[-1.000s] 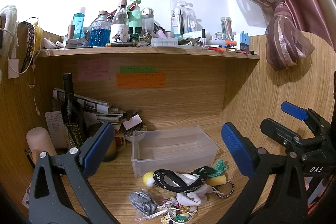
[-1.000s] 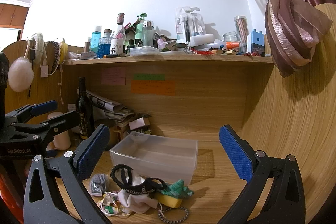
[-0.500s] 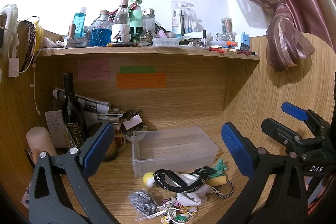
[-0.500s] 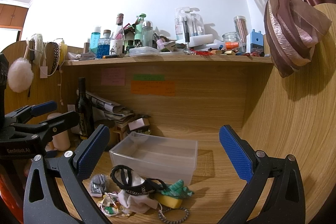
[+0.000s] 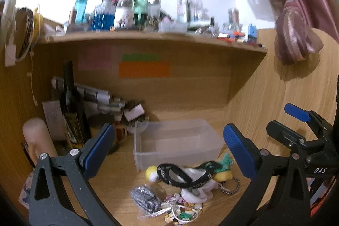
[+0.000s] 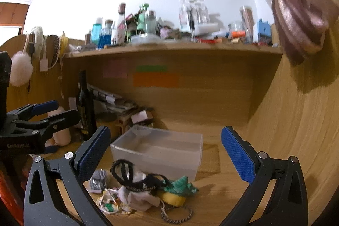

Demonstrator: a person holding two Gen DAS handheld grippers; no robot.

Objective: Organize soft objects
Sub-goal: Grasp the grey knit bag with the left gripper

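Observation:
A pile of soft things lies on the wooden desk in front of a clear plastic bin (image 5: 178, 141) (image 6: 161, 147): a black headband (image 5: 182, 173) (image 6: 131, 179), a white cloth (image 5: 197, 190) (image 6: 137, 198), a green knitted piece (image 5: 225, 162) (image 6: 180, 185), a yellow sponge (image 5: 222, 176) (image 6: 171, 198) and a grey bagged item (image 5: 146, 198) (image 6: 96, 181). My left gripper (image 5: 167, 149) is open and empty above the pile. My right gripper (image 6: 165, 154) is open and empty, also above it. The bin looks empty.
A dark wine bottle (image 5: 71, 107) (image 6: 85, 107), rolled papers and small clutter stand at the back left. A pink cylinder (image 5: 38, 141) stands at the left. A shelf (image 5: 148, 39) full of bottles runs overhead. A bead bracelet (image 6: 175, 215) lies by the pile. A curtain (image 5: 294, 20) hangs at the right.
Both views have shifted slightly downward and are motion-blurred; both grippers are moving a little. The pile and bin have not moved. Both grippers stay open.

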